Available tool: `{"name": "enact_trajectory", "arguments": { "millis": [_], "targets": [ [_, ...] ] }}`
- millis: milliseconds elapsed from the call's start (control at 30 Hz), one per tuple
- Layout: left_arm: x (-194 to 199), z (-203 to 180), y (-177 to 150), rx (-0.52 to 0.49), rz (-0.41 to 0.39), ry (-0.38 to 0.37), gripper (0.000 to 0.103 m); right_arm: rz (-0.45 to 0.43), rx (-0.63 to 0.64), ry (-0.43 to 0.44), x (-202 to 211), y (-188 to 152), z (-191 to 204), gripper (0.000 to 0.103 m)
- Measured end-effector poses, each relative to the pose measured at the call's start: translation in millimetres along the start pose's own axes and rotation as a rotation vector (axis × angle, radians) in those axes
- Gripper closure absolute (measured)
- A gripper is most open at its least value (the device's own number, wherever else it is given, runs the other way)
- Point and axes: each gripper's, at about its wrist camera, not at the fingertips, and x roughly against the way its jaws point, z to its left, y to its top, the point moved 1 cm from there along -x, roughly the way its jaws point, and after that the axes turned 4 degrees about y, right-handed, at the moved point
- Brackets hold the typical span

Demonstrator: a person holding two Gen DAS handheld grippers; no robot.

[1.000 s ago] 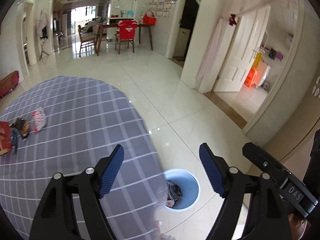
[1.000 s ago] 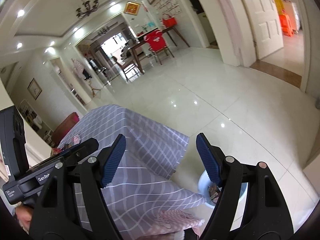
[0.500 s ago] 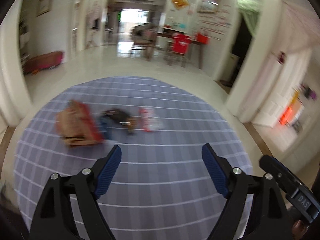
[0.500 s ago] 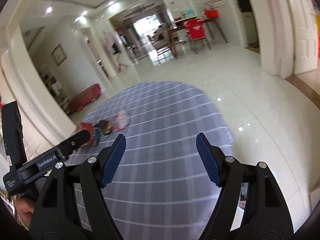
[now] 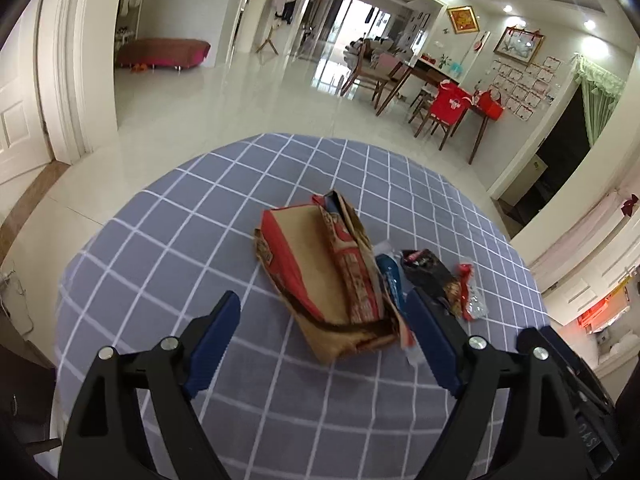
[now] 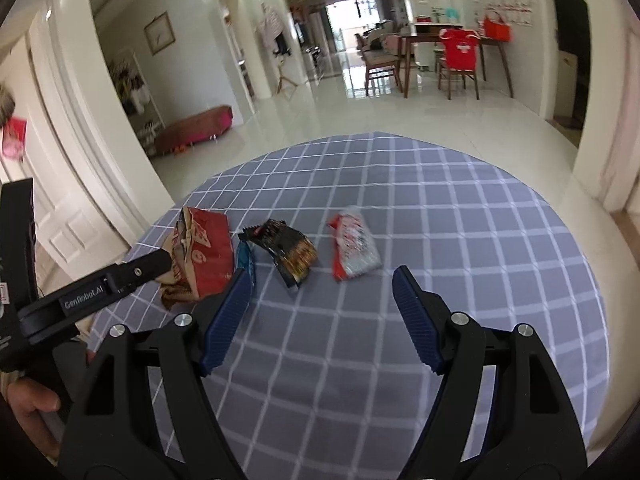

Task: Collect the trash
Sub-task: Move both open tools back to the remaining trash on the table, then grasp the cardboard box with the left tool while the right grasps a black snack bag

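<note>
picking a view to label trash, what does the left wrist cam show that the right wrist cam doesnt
Only the left wrist view shows the top face of the crumpled red-and-brown paper bag close up, lying just ahead of the open left gripper.

Only the right wrist view shows the red-and-silver wrapper whole, apart from the dark wrapper, beyond the open right gripper.

Both show the checked tablecloth with the bag, the blue wrapper and the dark wrapper in a row.
</note>
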Motion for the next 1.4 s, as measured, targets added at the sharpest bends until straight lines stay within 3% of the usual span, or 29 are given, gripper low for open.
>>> {"name": "enact_trajectory", "arguments": {
  "millis": [167, 267, 467, 500, 567, 633, 733, 1100, 1400],
  "targets": [
    [-27.2, -2.3, 6.8, -0.053, 0.034, 0.011, 0.020, 0.051, 0.088, -0.007, -41.1, 15.2, 21.2, 0.030],
    [-38.3, 1.6, 10.6, -0.046, 0.046, 0.000, 0.035, 0.088, 0.135, -0.016, -62.3, 16.6, 26.5, 0.030],
    [-36.5, 4.4, 12.0, -0.058, 0.022, -0.001, 0.047, 0.148, 0.159, -0.006, -95.0, 20.3, 26.4, 0.031],
    [-35.7, 5.3, 12.5, -0.060, 0.019, 0.000, 0.048, 0.159, 0.166, 0.000, -100.0, 20.0, 27.7, 0.034],
    [-33.1, 4.2, 12.2, -0.072, 0.011, 0.011, 0.049, 0.196, 0.182, 0.013, -109.2, 19.1, 30.7, 0.048],
    [-29.8, 2.5, 10.8, -0.077, 0.004, 0.022, 0.050, 0.212, 0.194, 0.011, -113.0, 18.4, 32.4, 0.070],
    [-19.7, 1.0, 11.3, -0.076, -0.023, 0.029, 0.051, 0.209, 0.202, 0.013, -111.3, 16.1, 32.9, 0.073],
    [44.8, -33.6, 11.1, -0.112, -0.125, 0.008, 0.051, 0.092, 0.144, 0.065, -37.9, 18.7, 19.0, 0.076],
    [98.7, -123.9, -25.9, -0.240, -0.164, -0.087, 0.051, -0.025, 0.042, 0.068, 59.0, 9.5, -30.5, 0.076]
  ]
}}
